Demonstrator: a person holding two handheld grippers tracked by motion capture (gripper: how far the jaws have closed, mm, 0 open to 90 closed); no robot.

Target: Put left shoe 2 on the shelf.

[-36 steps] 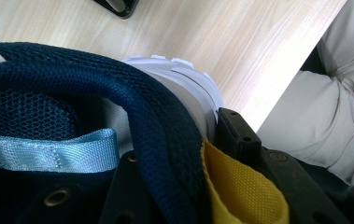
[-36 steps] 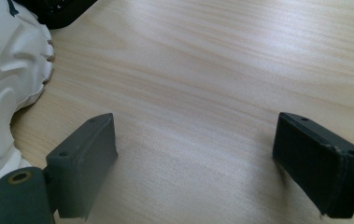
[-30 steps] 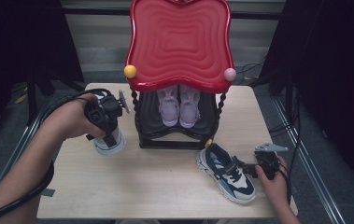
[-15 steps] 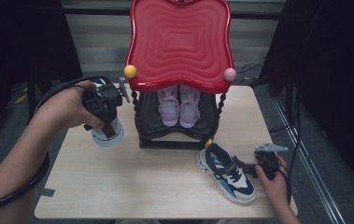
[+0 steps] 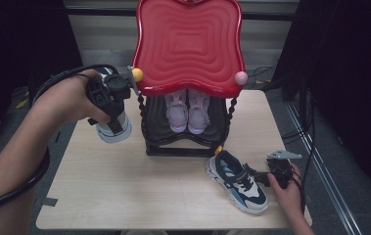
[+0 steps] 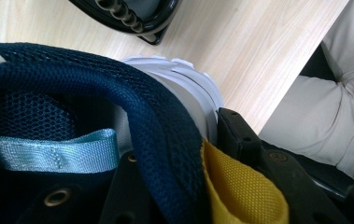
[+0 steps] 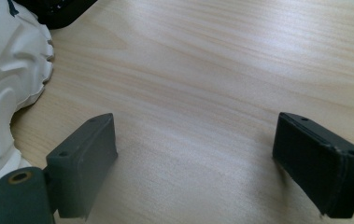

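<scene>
My left gripper (image 5: pixel 108 105) hangs above the table's left side, beside the shoe rack (image 5: pixel 189 44). It is shut on the heel collar of a navy sneaker (image 5: pixel 116 131) with a white sole, which is off the table. In the left gripper view the gripper (image 6: pixel 179 149) has one jaw inside and one outside the navy mesh collar (image 6: pixel 156 116), next to a yellow pull tab (image 6: pixel 240 186). A matching sneaker (image 5: pixel 235 180) lies on the table at the front right. My right gripper (image 5: pixel 261 177) rests just right of it. Its jaws (image 7: pixel 198 135) stand open over bare wood, the white sole (image 7: pixel 6 70) at their left.
The rack is a black stand under a red wavy top, with a pink pair of shoes (image 5: pixel 188 110) on its shelf. It takes up the back middle of the wooden table (image 5: pixel 139 191). Dark curtains flank the table. The person's light trousers (image 6: pixel 324 107) lie past the front edge.
My left hand has lifted the navy sneaker off the table and carried it up and slightly toward the rack. The right gripper and the other sneaker have stayed put.
</scene>
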